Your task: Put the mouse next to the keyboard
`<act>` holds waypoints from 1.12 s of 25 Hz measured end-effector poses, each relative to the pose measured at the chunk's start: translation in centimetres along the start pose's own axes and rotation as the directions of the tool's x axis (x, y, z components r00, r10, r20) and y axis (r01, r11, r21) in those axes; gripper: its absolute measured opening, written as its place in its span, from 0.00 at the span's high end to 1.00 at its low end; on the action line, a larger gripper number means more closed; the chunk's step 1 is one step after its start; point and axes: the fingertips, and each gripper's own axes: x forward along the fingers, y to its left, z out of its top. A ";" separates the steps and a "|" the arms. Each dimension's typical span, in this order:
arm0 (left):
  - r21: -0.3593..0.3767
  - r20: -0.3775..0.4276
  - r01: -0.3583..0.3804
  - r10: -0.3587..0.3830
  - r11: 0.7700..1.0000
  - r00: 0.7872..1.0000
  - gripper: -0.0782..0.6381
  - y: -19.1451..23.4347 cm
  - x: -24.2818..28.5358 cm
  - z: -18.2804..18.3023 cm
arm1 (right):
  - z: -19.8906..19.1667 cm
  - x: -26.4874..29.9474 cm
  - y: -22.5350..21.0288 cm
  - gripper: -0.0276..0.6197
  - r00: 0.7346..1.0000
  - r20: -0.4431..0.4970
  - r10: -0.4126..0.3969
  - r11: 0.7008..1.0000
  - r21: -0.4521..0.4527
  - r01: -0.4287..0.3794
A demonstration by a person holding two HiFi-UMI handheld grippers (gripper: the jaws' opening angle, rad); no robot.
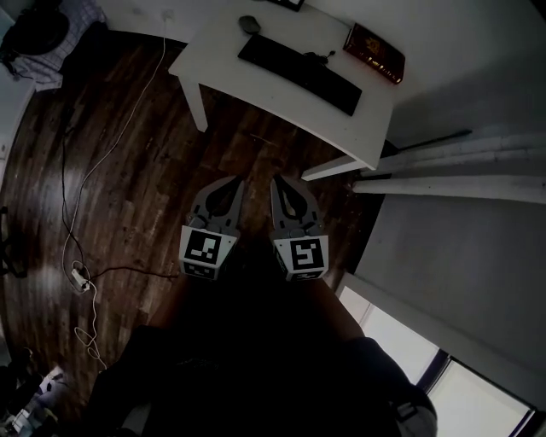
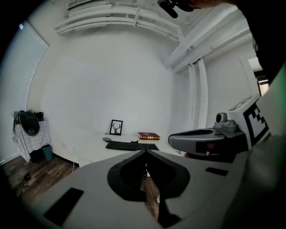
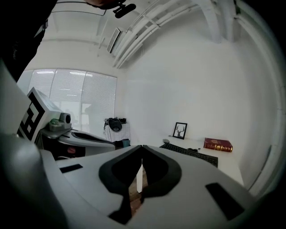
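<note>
Left gripper (image 1: 234, 183) and right gripper (image 1: 276, 182) are held empty, jaws together, far from the desk (image 1: 215, 61); opening is advised before the mouse (image 1: 248, 24) by the keyboard (image 1: 299, 61) is reached.

No word, number or brand can be read. The red book (image 1: 374, 53), behind the right end of the keyboard (image 1: 299, 73), bears gilt print too small to make out. The cubes on the left gripper (image 1: 235, 182) and right gripper (image 1: 275, 182) carry only black-and-white square patterns.
</note>
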 end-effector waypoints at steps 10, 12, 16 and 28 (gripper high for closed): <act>-0.021 -0.046 -0.045 0.044 0.999 0.998 0.89 4.6 2.9 -0.6 | 0.1 6.7 -0.7 0.92 0.997 -0.042 0.063 0.998 0.001 -0.063; -0.006 -0.051 -0.056 0.056 0.998 0.997 0.89 6.0 4.4 0.0 | 0.4 9.0 -1.6 0.92 0.997 -0.030 0.077 0.997 0.009 -0.076; 0.027 -0.060 -0.076 0.077 0.997 0.995 0.89 9.5 8.0 2.7 | 2.4 14.1 -3.7 0.92 0.995 0.004 0.105 0.994 0.024 -0.105; 0.042 -0.087 -0.072 0.075 0.997 0.993 0.89 13.7 19.9 7.1 | 3.4 22.8 -12.4 0.92 0.990 -0.032 0.139 0.989 0.059 -0.137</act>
